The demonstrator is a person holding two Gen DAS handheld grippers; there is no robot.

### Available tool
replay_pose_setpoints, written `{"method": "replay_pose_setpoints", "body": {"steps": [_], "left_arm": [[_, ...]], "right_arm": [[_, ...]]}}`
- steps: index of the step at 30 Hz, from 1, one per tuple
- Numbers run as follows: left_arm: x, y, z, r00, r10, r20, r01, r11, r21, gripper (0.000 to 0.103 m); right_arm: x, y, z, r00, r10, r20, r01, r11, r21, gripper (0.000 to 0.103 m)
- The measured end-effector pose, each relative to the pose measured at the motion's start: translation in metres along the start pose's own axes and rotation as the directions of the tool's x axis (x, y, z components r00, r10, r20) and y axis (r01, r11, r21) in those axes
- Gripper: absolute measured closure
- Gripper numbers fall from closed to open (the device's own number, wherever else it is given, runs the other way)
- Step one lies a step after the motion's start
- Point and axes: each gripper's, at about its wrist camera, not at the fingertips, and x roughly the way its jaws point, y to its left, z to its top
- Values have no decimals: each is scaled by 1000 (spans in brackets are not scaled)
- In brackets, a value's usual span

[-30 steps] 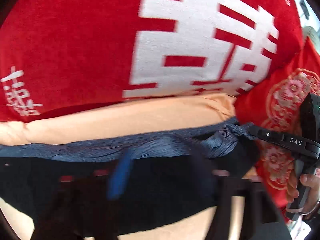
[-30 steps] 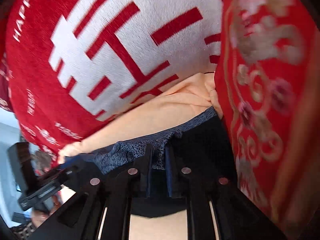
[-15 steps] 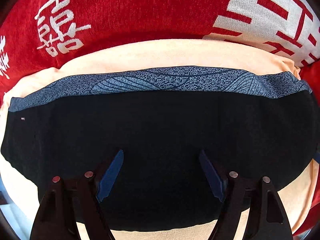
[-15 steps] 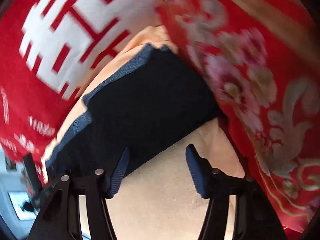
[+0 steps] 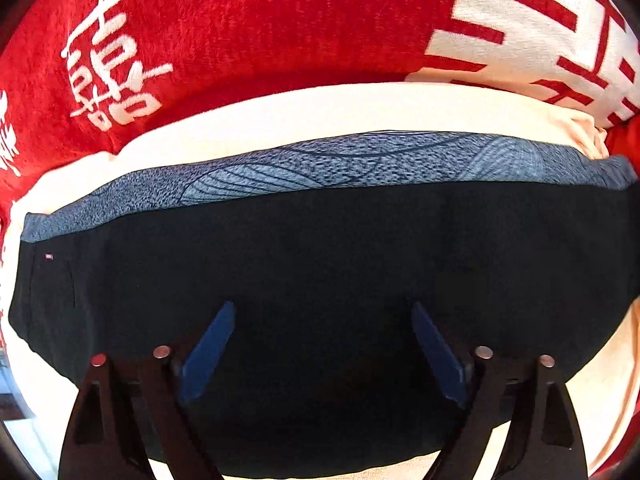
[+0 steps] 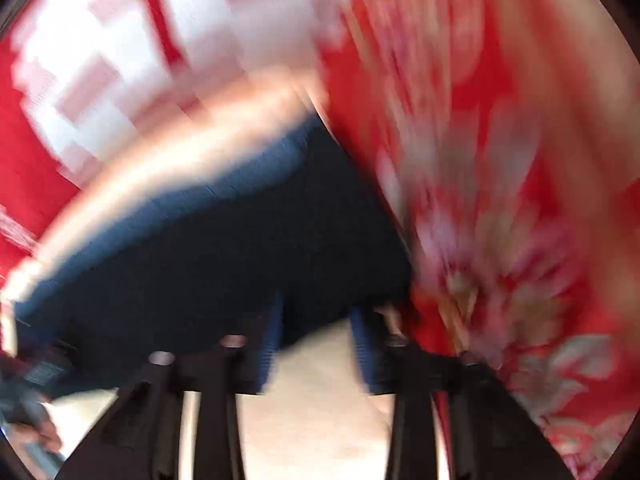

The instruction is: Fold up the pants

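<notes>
Pants (image 5: 320, 280) lie folded flat on the peach cloth (image 5: 320, 112), patterned waistband (image 5: 328, 164) at the far edge. I hold my left gripper (image 5: 320, 344) above them, jaws released, because nothing needs holding. My right gripper (image 6: 316, 344), blurred, also released, hovers at their near corner.

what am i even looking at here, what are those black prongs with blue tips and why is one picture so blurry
Those prongs are handheld two-finger grippers; a person holds one in each hand, and each carries a fisheye camera looking along its fingers. The sharp picture is from the left gripper, open and holding nothing, above the folded dark pants with their blue patterned waistband. The pants lie on a peach cloth over a red blanket. The other picture comes from the right gripper, blurred by motion, its jaws apart near the pants' edge.
</notes>
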Motion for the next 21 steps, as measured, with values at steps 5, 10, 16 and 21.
{"method": "replay_pose_setpoints", "body": {"steps": [5,10,16,21], "left_arm": [[-22,-1,12,1000,7,27,-8,999,35,12],[-28,-25,55,991,22,131,-30,997,64,12],[10,-40,82,995,46,84,-51,997,62,12],[10,-22,60,996,-36,82,36,999,6,12]], "right_arm": [[-53,-2,-21,986,134,98,-133,991,-20,63],[-57,49,27,962,210,177,-176,966,-189,63],[16,78,82,992,26,124,2,976,-219,63],[12,51,65,982,-59,179,99,969,-224,89]]}}
